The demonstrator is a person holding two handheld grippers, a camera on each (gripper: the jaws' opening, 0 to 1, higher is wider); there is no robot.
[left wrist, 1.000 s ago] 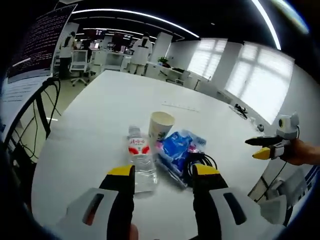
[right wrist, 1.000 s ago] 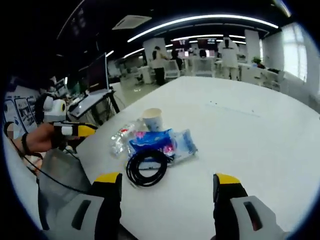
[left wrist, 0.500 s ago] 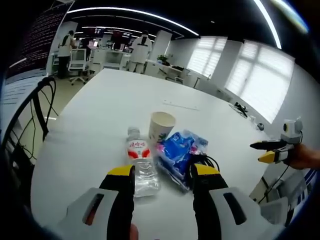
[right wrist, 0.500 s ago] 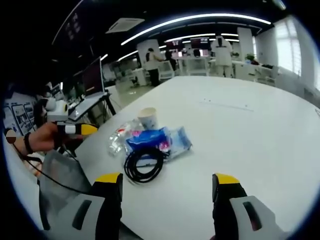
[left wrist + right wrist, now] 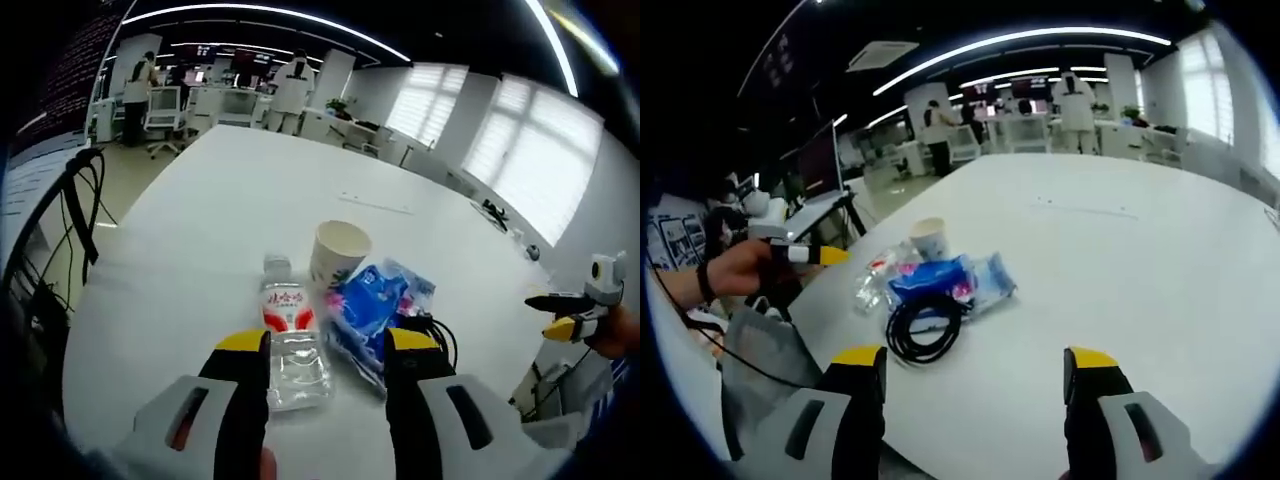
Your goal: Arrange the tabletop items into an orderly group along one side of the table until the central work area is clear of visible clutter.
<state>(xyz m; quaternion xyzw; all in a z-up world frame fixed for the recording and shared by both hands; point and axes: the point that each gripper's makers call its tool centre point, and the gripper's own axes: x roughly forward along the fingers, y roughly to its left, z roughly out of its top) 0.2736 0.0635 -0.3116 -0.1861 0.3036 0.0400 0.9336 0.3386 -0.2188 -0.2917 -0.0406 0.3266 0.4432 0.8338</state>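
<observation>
Holding: nothing in either gripper; both hang above the white worktop (image 5: 1160,270).
Left gripper (image 5: 327,345): my jaws stand apart with yellow tips, hovering just short of the pile. In the right gripper view it shows at the left edge, held in my hand (image 5: 735,272).
Between the left jaws: the lower end of the water bottle (image 5: 290,340) and the near edge of the blue packet (image 5: 375,305).
Right gripper (image 5: 975,362): my jaws are spread wide over bare worktop, nothing between them. In the left gripper view it appears far off at the right edge.
Water bottle: lying on its side, clear with a red and white label, cap pointing away from my left gripper, just beside the blue packet.
Blue packet: a crinkled plastic pack, lying flat, touching the cup's base on one side and the cable on the other.
Paper cup (image 5: 338,250): upright, open at the top, just behind the bottle and the packet.
Black cable (image 5: 923,328): a loose coil lying flat at the packet's near side in the right gripper view, ahead of my right gripper's left jaw.
Group position: all four things sit close together near one edge of the worktop; the wide stretch beyond them is plain white.
Surroundings: an office with chairs, window blinds and people standing far behind.
</observation>
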